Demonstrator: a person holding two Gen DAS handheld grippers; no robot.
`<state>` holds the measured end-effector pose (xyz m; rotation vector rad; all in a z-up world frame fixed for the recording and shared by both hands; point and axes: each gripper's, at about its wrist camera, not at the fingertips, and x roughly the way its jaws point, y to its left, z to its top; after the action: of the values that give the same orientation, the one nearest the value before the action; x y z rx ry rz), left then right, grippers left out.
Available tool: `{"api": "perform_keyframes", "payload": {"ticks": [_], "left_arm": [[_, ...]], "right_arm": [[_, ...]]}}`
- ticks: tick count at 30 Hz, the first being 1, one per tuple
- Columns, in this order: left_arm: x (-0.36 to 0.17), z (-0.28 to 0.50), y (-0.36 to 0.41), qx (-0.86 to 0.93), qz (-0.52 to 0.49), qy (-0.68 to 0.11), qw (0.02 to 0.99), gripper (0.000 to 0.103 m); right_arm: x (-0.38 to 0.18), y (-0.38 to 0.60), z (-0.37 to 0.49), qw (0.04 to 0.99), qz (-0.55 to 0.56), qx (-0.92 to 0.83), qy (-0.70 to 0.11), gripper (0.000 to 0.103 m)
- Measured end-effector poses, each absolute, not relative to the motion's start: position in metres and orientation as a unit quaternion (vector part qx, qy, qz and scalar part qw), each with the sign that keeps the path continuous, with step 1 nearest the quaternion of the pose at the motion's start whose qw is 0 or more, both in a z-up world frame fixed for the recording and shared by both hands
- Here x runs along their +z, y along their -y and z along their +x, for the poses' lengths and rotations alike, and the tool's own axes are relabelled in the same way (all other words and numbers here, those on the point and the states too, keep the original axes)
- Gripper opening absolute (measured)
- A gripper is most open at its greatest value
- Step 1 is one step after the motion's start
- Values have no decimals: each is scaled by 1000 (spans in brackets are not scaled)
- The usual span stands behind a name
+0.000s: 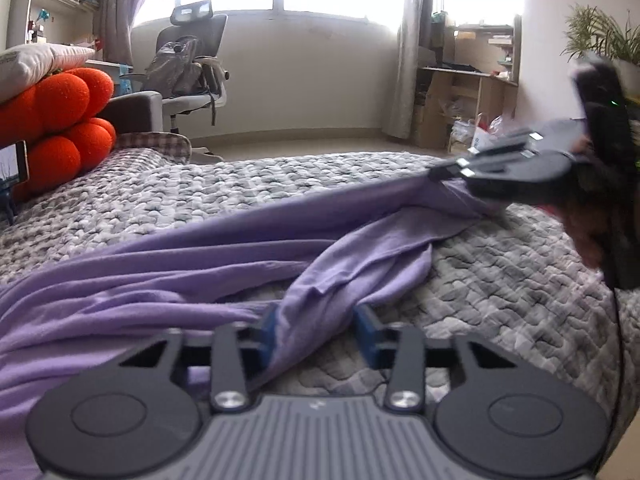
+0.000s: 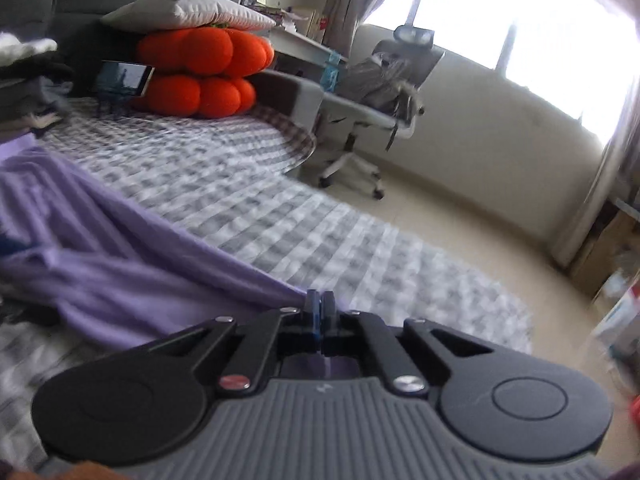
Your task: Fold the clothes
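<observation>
Left claw (image 1: 318,334) sits at bottom of the left wrist view, blue pads (image 1: 267,336) partly apart with a bunched fold of the lilac jersey garment (image 1: 160,272) running between them. Cloth touches the left pad; can't tell if the right pad presses it, so grip is unconfirmed. Garment spreads left and forward over the grey-and-white quilted bedspread (image 1: 500,264), one edge pulled taut up to the right claw (image 1: 444,172) at upper right, which is clamped on that corner above the bed. Hand (image 1: 588,232) behind it is blurred. Orange segmented plush cushion (image 1: 60,120) at far left, grey mesh office chair (image 1: 192,64) by the window.

Right wrist view: right claw (image 2: 320,312) pads together, pinching the garment (image 2: 120,264) edge right at the tips. Cloth trails away to the left and down onto the bedspread (image 2: 248,184). Cushion (image 2: 204,72) and chair (image 2: 396,80) beyond; frame is motion-blurred.
</observation>
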<state>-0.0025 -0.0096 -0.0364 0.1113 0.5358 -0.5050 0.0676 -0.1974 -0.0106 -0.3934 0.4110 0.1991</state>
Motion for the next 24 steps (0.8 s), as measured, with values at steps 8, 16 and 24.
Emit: {"api": "perform_keyframes", "payload": {"ticks": [8, 16, 24], "left_arm": [[-37, -8, 11, -250, 75, -253, 932, 28], [-37, -7, 5, -260, 64, -254, 930, 29], [-35, -4, 2, -266, 43, -259, 927, 32]], "right_arm": [[6, 179, 122, 944, -275, 75, -164, 0], [-14, 199, 186, 916, -340, 3, -213, 0], [-1, 280, 114, 958, -149, 45, -242, 12]]}}
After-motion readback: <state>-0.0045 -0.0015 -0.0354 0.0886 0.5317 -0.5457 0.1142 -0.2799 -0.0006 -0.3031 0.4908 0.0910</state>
